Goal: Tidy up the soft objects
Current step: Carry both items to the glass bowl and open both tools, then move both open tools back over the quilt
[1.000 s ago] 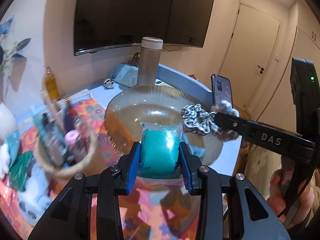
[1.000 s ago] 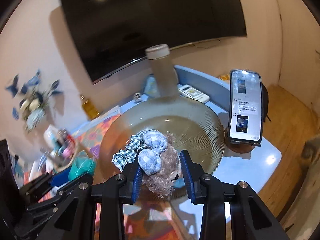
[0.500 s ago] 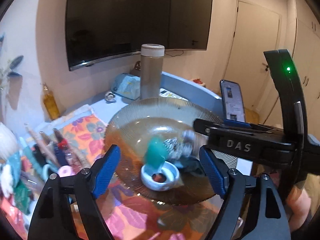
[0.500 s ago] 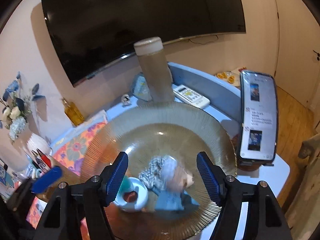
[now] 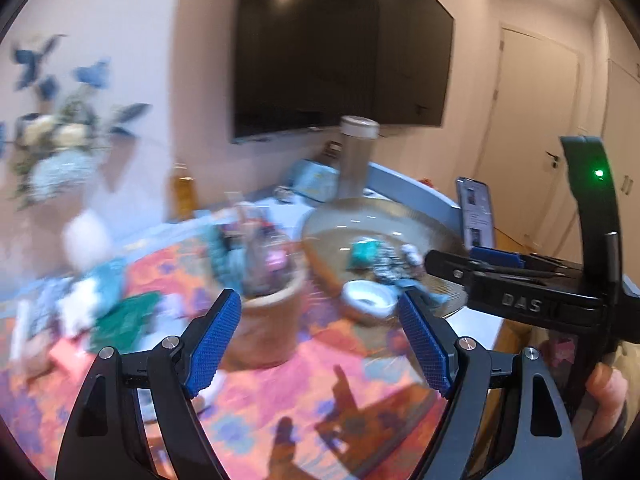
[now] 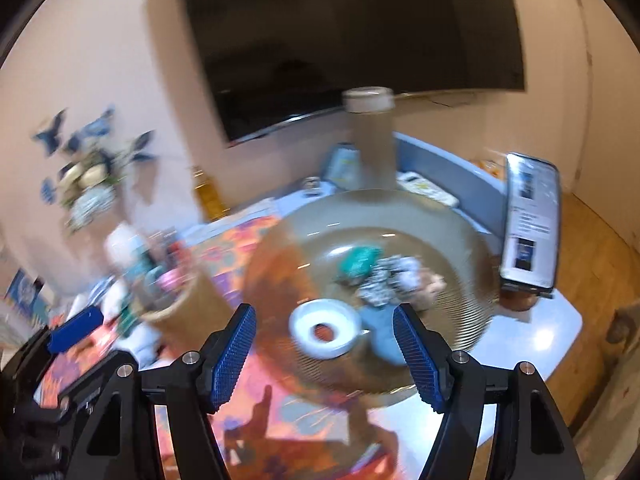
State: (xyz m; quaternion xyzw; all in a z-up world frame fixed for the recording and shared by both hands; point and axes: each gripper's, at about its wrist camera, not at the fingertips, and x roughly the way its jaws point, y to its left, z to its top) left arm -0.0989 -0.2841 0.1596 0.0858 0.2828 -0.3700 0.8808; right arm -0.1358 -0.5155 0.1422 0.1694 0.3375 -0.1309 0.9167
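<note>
1. Left wrist view: left gripper wide apart, nothing between the pads, hanging over the flowery tabletop. Teal pouch and checked scrunchie already sitting in the glass bowl, next to a small white dish. Wicker basket of bottles right in front of the pads, so probably easy to clip on the next reach. Everything smeared with motion blur, so hard to judge gaps.

2. Right wrist view: right gripper also spread open and empty, above the bowl's near rim. Plush toy touching the scrunchie, pouch just behind. Looks like a low swing could knock the white dish or tip the bowl. Propped phone close to the bowl's right edge, likely to topple if bumped. More soft stuff looks left on the far left, too blurry to name.
</note>
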